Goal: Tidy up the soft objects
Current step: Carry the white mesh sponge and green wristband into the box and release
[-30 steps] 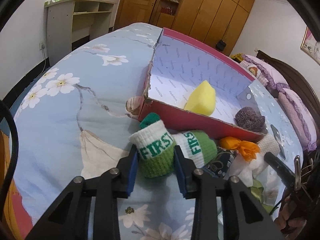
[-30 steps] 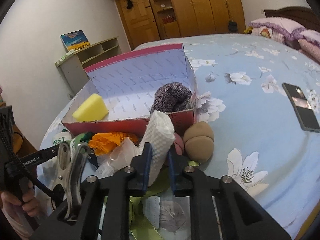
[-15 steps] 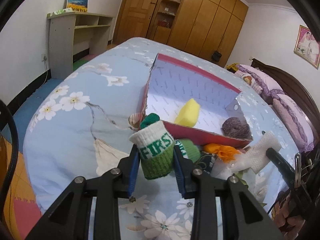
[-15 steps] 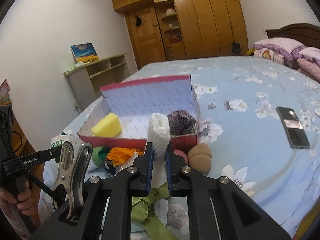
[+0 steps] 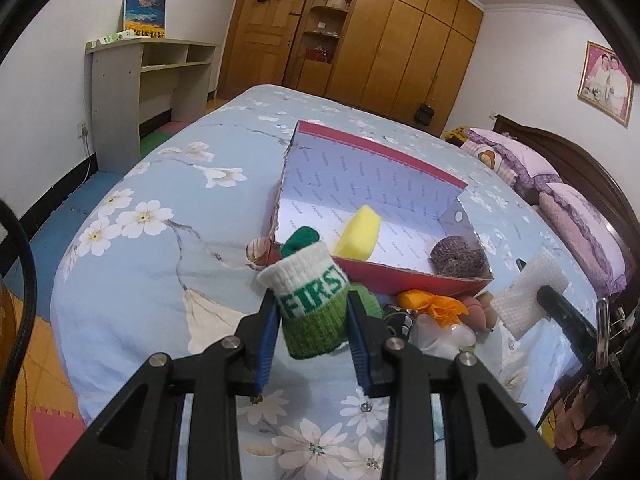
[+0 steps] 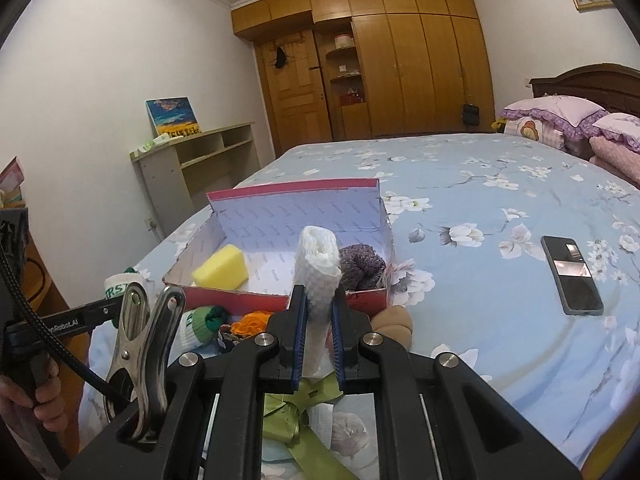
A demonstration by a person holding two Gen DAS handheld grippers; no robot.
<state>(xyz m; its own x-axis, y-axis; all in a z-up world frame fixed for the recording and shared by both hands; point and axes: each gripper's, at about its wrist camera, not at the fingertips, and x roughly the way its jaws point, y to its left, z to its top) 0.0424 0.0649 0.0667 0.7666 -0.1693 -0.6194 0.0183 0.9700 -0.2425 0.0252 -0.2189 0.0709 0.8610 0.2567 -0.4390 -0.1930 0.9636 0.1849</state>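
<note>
Left gripper low centre, jaws clamped on a green-and-white knitted sock, right gripper low centre, pinching a white rolled cloth

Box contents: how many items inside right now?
2. A yellow sponge near the left end of the red box, and a grey-purple knit ball in the right end. Anything behind the near wall could be hidden.

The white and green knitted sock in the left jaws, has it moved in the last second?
Yes. The white and green knitted sock has risen, clear of the red cardboard box.
</note>
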